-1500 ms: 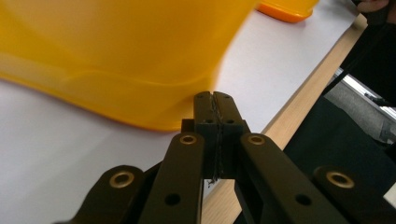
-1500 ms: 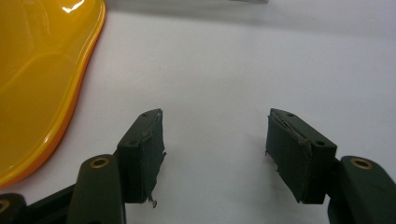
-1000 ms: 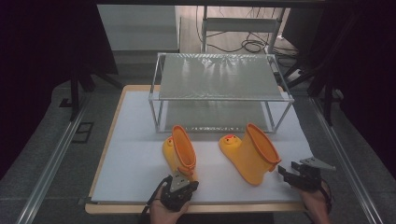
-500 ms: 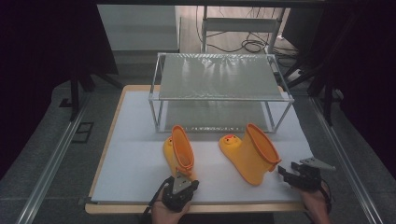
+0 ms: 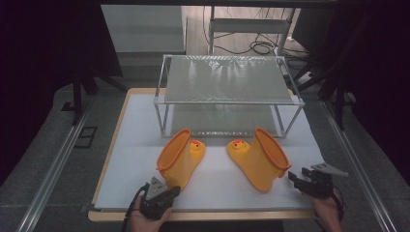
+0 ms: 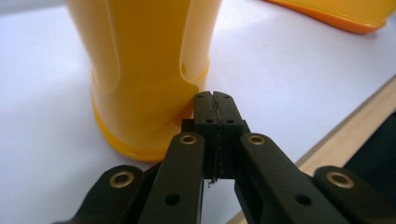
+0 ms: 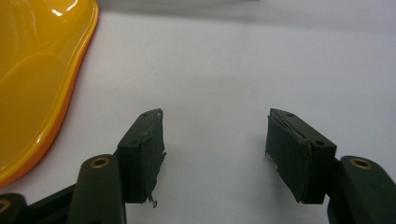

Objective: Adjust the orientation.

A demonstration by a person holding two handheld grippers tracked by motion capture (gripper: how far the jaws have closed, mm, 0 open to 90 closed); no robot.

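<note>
- left gripper: jaws pressed flat together, nothing pinched between them, pointing away from the person
- right gripper: jaws spread wide with an empty gap
- both hands sit low, gripping from behind

Left boot blocks left claw; right side clear.

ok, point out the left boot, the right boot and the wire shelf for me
left boot (image 5: 180, 162), high view, on the side of its orange shaft.
right boot (image 5: 258, 162), high view, on the side of its shaft below the opening.
wire shelf (image 5: 227, 79), high view, on its top mesh panel.
</note>
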